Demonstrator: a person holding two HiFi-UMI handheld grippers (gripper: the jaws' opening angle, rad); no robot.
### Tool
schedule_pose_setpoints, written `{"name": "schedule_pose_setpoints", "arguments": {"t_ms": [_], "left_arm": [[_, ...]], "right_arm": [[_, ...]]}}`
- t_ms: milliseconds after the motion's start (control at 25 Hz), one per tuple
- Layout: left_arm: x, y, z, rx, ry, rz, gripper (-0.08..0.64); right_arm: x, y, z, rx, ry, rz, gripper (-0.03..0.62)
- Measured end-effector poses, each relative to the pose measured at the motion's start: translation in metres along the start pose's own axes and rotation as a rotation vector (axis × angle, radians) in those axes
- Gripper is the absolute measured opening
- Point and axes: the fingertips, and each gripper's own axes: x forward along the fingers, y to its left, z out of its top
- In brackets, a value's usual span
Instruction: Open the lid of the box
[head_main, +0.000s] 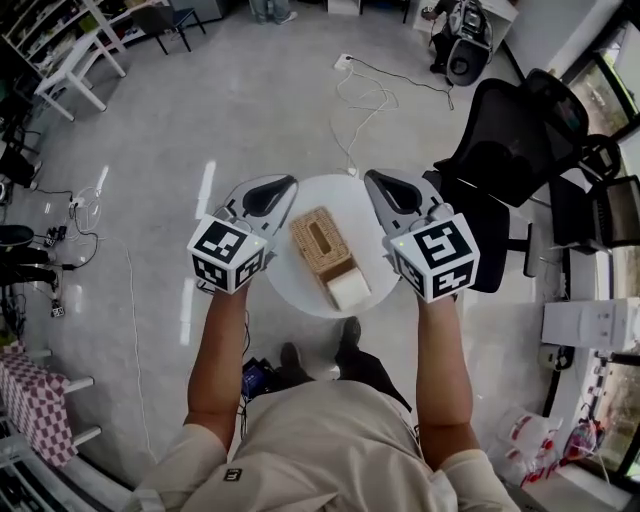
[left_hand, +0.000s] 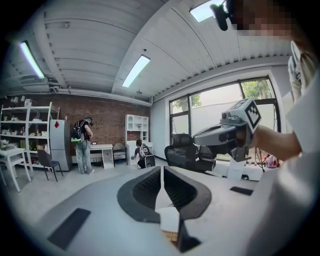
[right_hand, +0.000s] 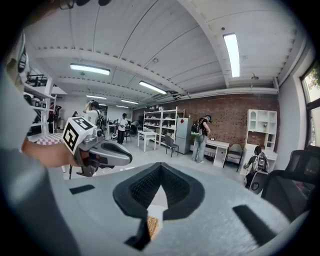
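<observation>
Seen from above, a person in a pale shirt holds both arms out over a small round white tabletop (head_main: 345, 200). On it lies the task's thing, a long rectangular woven wicker box (head_main: 322, 250) with a slot in its top and a white piece (head_main: 348, 288) at the end nearest the person. The box sits near the middle of the tabletop, turned at a slant.

The left claw (head_main: 288, 182), grey with black jaws and a cube of black-and-white square markers, hangs over the tabletop's left edge. The right claw (head_main: 371, 176), built the same, hangs over the right edge. The box lies between them, apart from both. Each claw's own view shows its jaws pressed together with nothing held; a strip of wicker shows below the left claw (left_hand: 162, 169) and below the right claw (right_hand: 159, 167).

A black mesh office chair (head_main: 510, 140) stands just beside the tabletop on the right, behind the right claw. A white cable (head_main: 365, 100) loops over the grey floor beyond the tabletop. Farther off, a person with a backpack (left_hand: 82, 145) stands at a white desk against a brick wall, well apart from the work.
</observation>
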Motion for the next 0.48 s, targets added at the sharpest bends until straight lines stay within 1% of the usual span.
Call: {"name": "schedule_pose_setpoints", "arguments": {"t_ms": [240, 480], "left_arm": [[0.011, 0.008, -0.037, -0.056, 0.047, 0.028, 0.023], [0.022, 0.012, -0.082, -0.12, 0.097, 0.04, 0.023]], "right_arm": [[0.018, -0.003, -0.025, 0.016, 0.034, 0.04, -0.006], [0.035, -0.001, -0.054, 0.03, 0.07, 0.069, -0.006]]}}
